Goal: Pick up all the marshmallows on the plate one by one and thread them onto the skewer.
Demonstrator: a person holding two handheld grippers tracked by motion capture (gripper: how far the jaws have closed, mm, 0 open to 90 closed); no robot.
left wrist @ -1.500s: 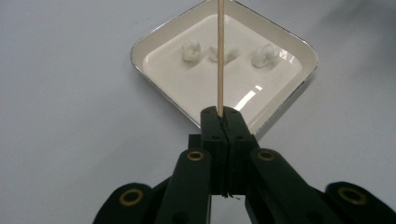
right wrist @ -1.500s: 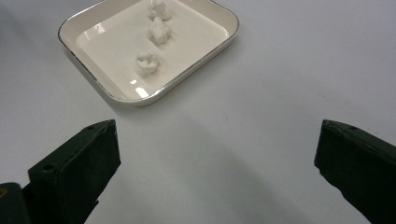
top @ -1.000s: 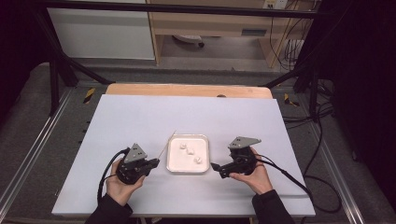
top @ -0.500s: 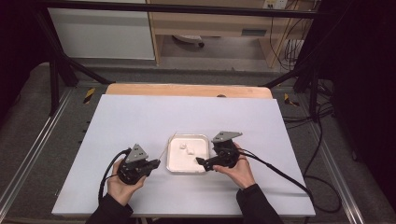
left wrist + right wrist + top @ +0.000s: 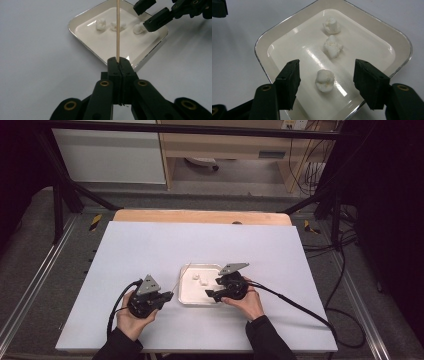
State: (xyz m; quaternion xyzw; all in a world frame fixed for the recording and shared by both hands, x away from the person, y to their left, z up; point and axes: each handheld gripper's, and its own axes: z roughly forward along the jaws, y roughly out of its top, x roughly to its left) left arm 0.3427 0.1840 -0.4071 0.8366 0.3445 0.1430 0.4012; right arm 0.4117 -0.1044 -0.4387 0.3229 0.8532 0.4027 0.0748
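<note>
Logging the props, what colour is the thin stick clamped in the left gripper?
Light tan, like bare wood. The stick shows best in the left gripper view.

Black claws point(image 5: 215, 293) with brass-ringed pivots, grey three-cornered top plates, black cables; sleeves apparently dark

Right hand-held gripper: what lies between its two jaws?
One white lump on the tray, untouched by either jaw of the right hand-held gripper, in the right gripper view.

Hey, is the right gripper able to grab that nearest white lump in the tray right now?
Probably yes. The right gripper has just been closing, its jaws apart on either side of the nearest white lump in the tray, nothing between them and it; the pads don't touch yet.
</note>
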